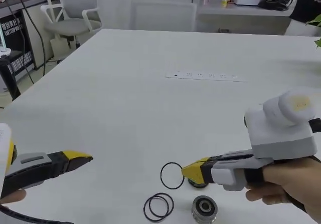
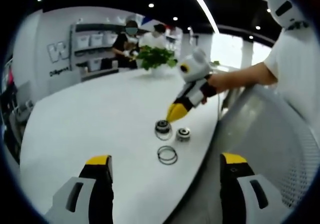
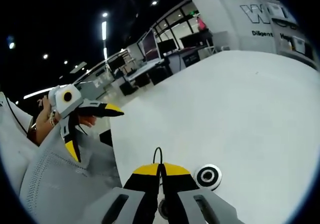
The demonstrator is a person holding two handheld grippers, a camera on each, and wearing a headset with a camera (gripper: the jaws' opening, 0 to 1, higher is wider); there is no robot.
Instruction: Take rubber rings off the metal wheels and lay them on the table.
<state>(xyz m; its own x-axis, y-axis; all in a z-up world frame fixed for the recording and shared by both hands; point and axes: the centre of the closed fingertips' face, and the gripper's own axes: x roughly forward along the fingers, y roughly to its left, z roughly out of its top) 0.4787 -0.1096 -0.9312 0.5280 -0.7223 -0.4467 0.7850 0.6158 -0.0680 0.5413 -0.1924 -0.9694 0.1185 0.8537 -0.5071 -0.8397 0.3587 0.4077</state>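
Right gripper (image 3: 160, 169): my jaws are pinched tight on a rubber ring (image 1: 172, 175).
Left gripper (image 2: 165, 159): my jaws stand wide apart.
Loose rings (image 1: 159, 206): on the table (image 1: 150, 108), seven o'clock of the held ring.
Wheel (image 1: 204, 207): five o'clock.

White counter (image 1: 125, 114), flat and level. Near its front edge lie a nearer wheel (image 1: 204, 208) and a farther wheel (image 1: 197, 183), with overlapping rubber rings (image 1: 159, 206) just beside the nearer. A single ring (image 1: 172, 175) is next to the farther wheel; its contact with the surface is undetermined. A socket strip (image 1: 205, 76) sits mid-counter, well apart.
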